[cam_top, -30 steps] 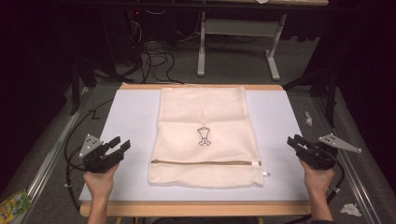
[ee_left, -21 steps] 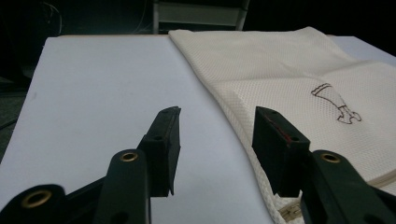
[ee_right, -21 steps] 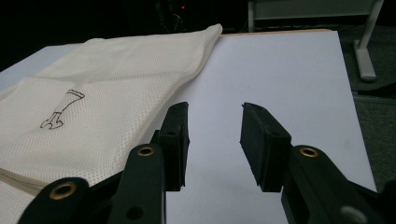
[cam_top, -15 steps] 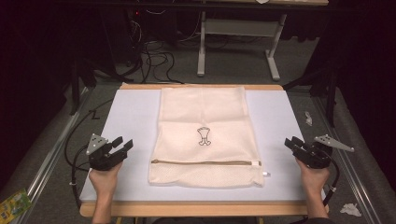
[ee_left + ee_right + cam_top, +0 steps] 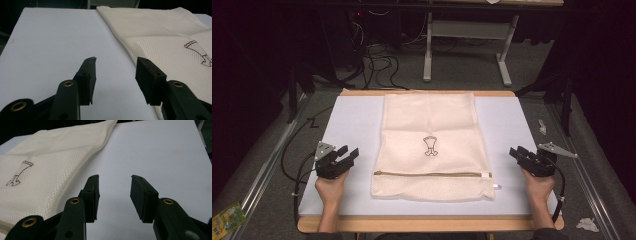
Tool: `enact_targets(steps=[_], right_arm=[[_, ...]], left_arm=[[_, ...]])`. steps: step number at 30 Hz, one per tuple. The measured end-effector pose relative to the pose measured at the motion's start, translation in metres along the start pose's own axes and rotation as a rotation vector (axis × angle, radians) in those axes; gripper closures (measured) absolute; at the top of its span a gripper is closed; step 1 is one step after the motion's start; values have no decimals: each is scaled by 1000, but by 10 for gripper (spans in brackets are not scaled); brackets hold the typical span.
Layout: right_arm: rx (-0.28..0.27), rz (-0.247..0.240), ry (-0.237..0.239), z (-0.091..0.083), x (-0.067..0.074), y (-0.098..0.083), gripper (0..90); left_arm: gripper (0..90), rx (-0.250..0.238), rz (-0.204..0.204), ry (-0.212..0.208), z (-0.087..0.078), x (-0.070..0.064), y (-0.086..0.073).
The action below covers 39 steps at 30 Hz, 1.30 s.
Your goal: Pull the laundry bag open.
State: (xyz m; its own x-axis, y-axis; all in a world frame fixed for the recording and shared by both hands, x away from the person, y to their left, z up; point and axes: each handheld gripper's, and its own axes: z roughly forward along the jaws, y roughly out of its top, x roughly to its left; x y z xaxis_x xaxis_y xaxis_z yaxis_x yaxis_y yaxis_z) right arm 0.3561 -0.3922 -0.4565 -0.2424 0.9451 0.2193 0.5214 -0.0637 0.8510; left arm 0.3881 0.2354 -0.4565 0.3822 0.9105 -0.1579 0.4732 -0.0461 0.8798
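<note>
Cream mesh bag (image 5: 435,142) lies flat on the bench (image 5: 352,120) between the left tool (image 5: 346,156) and right tool (image 5: 518,153), the right just widening, both gaping and empty.

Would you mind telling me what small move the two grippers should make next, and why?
Probably bring both inward to the mesh laundry bag's side edges. The left gripper and right gripper stand open and empty over the white mat, flanking the flat, zipped bag without touching it.

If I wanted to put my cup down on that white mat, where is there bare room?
Two bare strips flank the mesh bag: one between its left edge and the left gripper, one between its right edge and the right gripper. The bag covers the white mat through the middle, and the near corners hold the hands.
</note>
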Motion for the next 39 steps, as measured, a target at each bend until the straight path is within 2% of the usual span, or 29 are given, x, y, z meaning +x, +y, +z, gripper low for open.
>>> enact_targets(steps=[4,9,15,21,28,39], right_arm=[[23,-10,-12,4,1,-1,582],[27,-15,-27,10,1,-2,568],[50,-37,-52,15,2,-3,567],[47,-54,-75,18,3,-4,567],[52,-79,-70,17,5,-6,546],[62,-68,-74,20,5,-11,507]], left_arm=[[509,13,-5,-2,7,-1,-2],[509,37,0,9,16,-1,-5],[505,42,-8,14,22,-2,-7],[505,48,-15,33,27,2,-7],[503,48,-10,35,35,0,-10],[487,55,13,41,36,-1,-12]])
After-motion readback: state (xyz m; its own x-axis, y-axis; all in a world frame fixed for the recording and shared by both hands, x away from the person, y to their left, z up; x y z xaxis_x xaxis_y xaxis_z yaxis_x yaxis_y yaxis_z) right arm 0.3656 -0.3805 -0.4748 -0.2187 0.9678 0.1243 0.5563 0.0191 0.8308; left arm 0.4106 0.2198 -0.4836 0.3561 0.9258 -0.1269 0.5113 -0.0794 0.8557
